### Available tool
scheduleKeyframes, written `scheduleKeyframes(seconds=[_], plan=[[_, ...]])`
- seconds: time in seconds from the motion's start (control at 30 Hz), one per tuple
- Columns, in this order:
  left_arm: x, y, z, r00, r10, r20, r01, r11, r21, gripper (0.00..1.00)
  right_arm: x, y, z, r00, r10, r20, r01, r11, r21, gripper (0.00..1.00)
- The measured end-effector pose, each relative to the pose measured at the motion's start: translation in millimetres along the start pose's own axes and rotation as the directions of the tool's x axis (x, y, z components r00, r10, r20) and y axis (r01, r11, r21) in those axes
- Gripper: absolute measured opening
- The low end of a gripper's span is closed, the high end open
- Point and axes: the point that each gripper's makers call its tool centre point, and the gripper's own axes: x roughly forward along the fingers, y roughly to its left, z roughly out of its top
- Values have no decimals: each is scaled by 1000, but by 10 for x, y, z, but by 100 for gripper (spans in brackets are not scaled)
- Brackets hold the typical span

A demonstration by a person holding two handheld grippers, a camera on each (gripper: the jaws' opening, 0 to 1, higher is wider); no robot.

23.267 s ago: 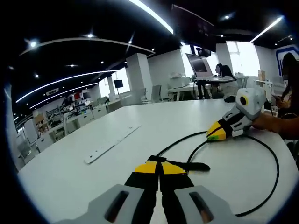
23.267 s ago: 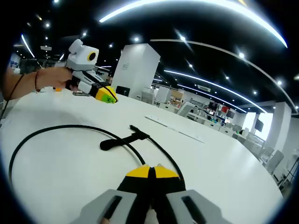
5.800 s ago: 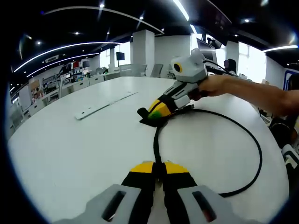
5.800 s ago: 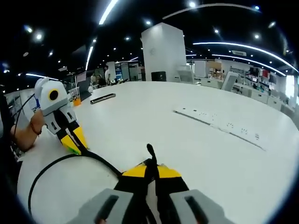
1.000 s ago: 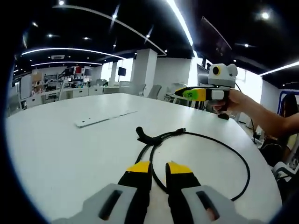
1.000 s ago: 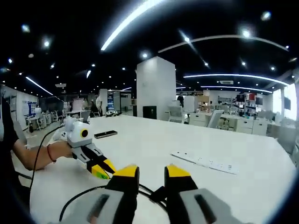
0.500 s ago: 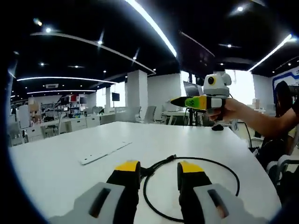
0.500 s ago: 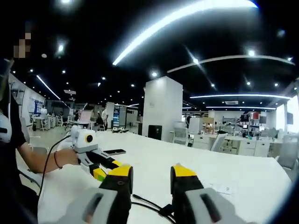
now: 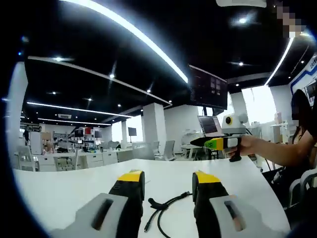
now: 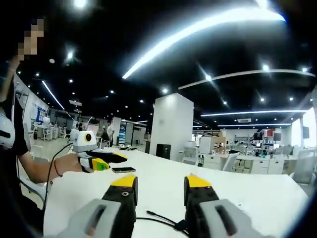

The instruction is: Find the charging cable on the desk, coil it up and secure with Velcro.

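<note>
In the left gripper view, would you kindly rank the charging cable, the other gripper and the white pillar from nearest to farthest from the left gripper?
1. charging cable: on the desk, between the left gripper's jaws.
2. right gripper: raised above the desk, to the right.
3. white pillar: far background, beyond the desk.

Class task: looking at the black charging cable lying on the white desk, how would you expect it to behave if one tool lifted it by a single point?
The charging cable lies in loose curves, so it would probably droop either side of the grip. It looks thin, so likely light. Its coil may spring open.
</note>
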Motion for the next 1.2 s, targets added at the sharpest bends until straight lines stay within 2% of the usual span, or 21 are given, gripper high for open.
scheduleKeyframes(seconds=[0.13,0.37,0.53,0.77,0.97,1.1,1.2], plan=[[-65,1,-16,999,22,32,-22,1000,-15,40,-34,49,-92,1000,-3,10,4,1000,-15,39],[-131,-93,-174,999,20,30,-20,1000,7,40,-36,126,-333,1000,-4,18,4,1000,-18,41],[-184,-41,-358,999,42,4,-42,999,-18,43,-33,164,-509,999,-9,35,9,1000,-5,41],[-243,-1,-592,998,59,15,-58,998,-37,43,-6,155,-716,999,-20,48,20,1000,0,41],[-207,13,-629,998,52,23,-52,998,-24,43,55,118,-797,999,-19,50,20,1000,-20,41],[-227,41,-594,997,58,43,-57,998,-22,43,65,119,-765,995,-16,94,18,1000,-20,40],[-231,46,-576,997,58,47,-57,998,-19,43,86,97,-784,995,-20,100,22,999,-24,40]])
